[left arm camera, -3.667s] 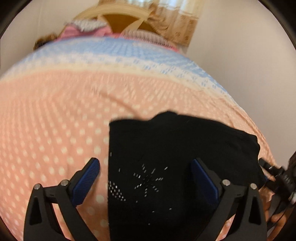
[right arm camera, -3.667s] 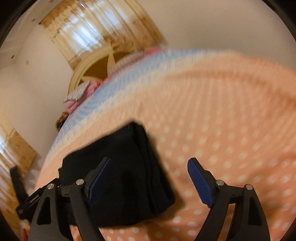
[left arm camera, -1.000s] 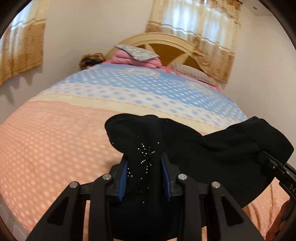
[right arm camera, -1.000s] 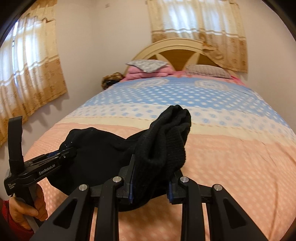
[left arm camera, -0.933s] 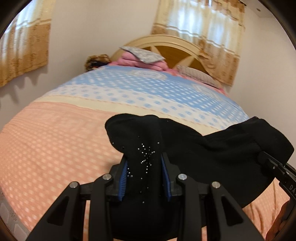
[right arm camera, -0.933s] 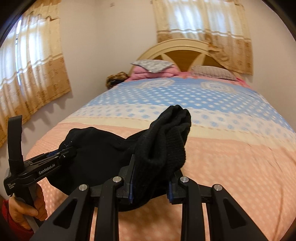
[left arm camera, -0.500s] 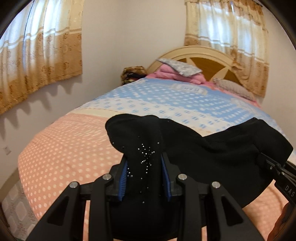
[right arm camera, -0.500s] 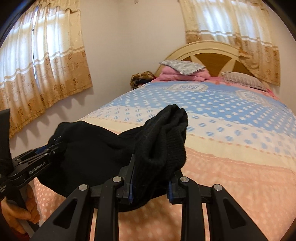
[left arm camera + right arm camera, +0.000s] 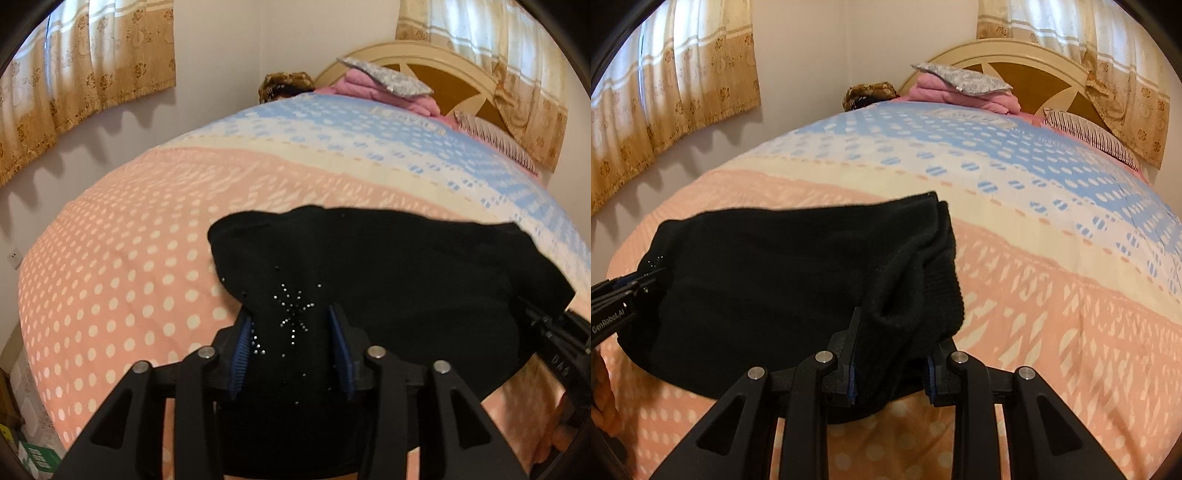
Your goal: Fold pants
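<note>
Both the left gripper [image 9: 291, 347] and right gripper [image 9: 890, 354] clench bunched corners of the black pants [image 9: 388, 280]. The knit looks soft and limp, sagging between them. Hold by the outer corners.

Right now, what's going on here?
A person is folding black pants on a bed, one handheld gripper per hand. The left gripper is shut on the end with the rhinestone star; the right gripper is shut on the ribbed end. The pants hang stretched between them, above the peach dotted bedspread, so the bundle is lifted and not yet laid down. Pillows sit at the headboard.
</note>
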Motion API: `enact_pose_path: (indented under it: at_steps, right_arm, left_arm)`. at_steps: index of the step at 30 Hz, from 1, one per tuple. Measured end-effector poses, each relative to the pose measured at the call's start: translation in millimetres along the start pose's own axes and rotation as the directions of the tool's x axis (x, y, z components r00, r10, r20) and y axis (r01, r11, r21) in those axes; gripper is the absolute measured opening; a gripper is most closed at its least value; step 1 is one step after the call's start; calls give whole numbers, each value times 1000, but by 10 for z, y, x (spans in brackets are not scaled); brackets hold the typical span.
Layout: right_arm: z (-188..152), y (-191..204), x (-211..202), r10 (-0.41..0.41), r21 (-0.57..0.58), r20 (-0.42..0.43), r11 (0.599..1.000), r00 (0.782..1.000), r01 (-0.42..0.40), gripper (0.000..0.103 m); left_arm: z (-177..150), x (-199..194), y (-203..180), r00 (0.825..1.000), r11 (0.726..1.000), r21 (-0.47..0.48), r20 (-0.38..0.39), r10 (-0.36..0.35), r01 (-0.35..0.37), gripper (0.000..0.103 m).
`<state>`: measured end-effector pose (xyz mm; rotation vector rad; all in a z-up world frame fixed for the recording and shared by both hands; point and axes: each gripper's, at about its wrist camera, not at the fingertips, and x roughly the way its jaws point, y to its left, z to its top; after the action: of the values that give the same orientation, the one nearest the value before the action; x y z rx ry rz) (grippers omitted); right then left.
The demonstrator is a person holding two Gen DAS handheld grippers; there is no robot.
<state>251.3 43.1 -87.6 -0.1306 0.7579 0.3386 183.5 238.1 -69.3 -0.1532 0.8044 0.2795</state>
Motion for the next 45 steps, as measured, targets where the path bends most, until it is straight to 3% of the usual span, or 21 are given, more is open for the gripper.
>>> enact_pose_path:
  at_steps: [3,5,8,9,14,17,18,19,20,21,24,28,31,33,36,42,44,45]
  right_arm:
    - [-14,-16,46,4,6,-19,1000,1000,-4,32]
    - [-8,-34,63,8,18,-26,1000,1000,-8,36]
    - [-5,-164,75,29,79,-50,997,998,-26,55]
    - [-16,-229,55,47,112,-58,993,997,-41,61]
    - [-114,-480,-201,116,248,-10,963,993,-110,61]
    - [-180,-457,-522,21,258,100,965,995,-46,61]
    - [-179,-419,-590,-11,244,123,970,992,-19,53]
    - [-169,-347,-678,-46,213,150,977,988,13,30]
    - [-152,-283,-723,-52,189,158,982,986,22,19]
    - [-127,-221,-746,-47,167,157,986,986,20,15]
    - [-65,-67,-758,-17,127,165,992,986,-4,15]
    - [-18,-17,-630,-11,109,136,994,991,-4,15]
    - [-101,-132,-363,61,174,19,983,998,-63,15]
    - [-197,-199,-240,89,217,-29,973,996,-80,15]
    - [-287,-226,-230,111,227,-18,968,994,-105,15]
    - [-368,-78,-248,41,129,17,991,999,-43,15]
    - [-394,13,-253,-4,78,35,997,999,1,18]
    - [-392,50,-259,-14,58,38,998,999,12,24]
  left_arm:
    - [-30,46,-9,999,999,25,-3,37,-37,57]
    - [-21,46,12,998,997,29,3,70,-70,73]
    - [-13,20,98,994,994,12,-4,113,-113,92]
    - [-10,8,148,994,994,4,-8,111,-111,92]
    - [-32,-70,241,990,990,-2,-5,143,-143,96]
    - [-50,-125,254,984,984,15,-4,180,-180,96]
    - [-56,-151,262,980,980,20,-1,199,-199,96]
    - [-65,-202,277,976,976,22,8,216,-216,96]
    - [-69,-269,296,975,975,18,22,222,-223,96]
    - [-74,-347,316,974,975,9,43,222,-222,96]
    - [-26,-591,345,972,980,-33,128,197,-195,96]
    - [77,-708,149,974,995,2,208,94,-96,96]
    - [29,-529,-44,983,997,61,181,29,-40,96]
    - [-69,-352,-116,992,996,84,123,19,-30,96]
    - [-256,-60,-44,999,998,59,-16,29,-28,96]
    - [-368,24,378,996,988,-135,-36,-81,75,103]
    - [-354,34,384,997,990,-128,-32,-69,64,103]
    - [-360,37,356,998,992,-117,-31,-54,50,103]
